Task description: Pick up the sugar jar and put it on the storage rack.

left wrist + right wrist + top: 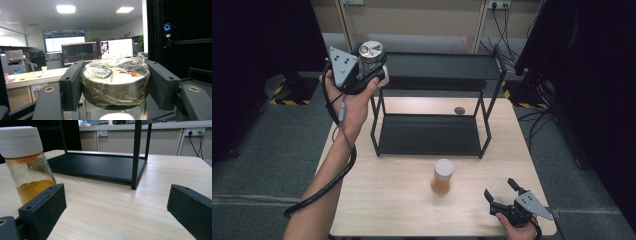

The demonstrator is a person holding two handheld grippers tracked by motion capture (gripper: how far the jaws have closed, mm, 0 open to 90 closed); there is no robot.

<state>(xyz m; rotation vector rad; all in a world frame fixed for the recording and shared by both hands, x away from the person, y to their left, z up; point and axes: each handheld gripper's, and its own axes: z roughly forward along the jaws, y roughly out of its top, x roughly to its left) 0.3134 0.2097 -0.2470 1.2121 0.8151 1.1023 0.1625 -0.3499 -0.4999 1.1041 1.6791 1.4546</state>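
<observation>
Gripping a silver-lidded jar [370, 54], the left gripper [371, 67] is held up in the air at the left end of the black two-tier rack [432, 127], level with its top shelf [447, 65]. In the left gripper view both black pads [72, 85] press on opposite sides of the jar's metal lid [115, 78], which is wrapped in crinkled clear film; the jar body hangs below the jaws, mostly out of sight. Jaws clenched on the lid, jar clear of both table and rack. The lid top faces upward in the high view, shiny and round. The grey three-cornered plate [343, 64] on the gripper faces the camera, and its cable [324, 187] trails down along the forearm.

The right gripper [501, 194] rests low at the near right corner of the wooden table [387, 210], jaws spread wide with nothing between them. In the right gripper view its two pads [43, 207] stand well apart over bare tabletop.

A second jar, the spice jar [442, 176] with a white lid and orange-brown powder inside, stands upright on the table in front of the rack's lower shelf [427, 135], apart from the rack and to the left of the right gripper. In the right gripper view it sits just behind the left-hand jaw, not touching it that I can tell.

A small dark round spot [459, 110] lies on the table behind the lower shelf.
</observation>
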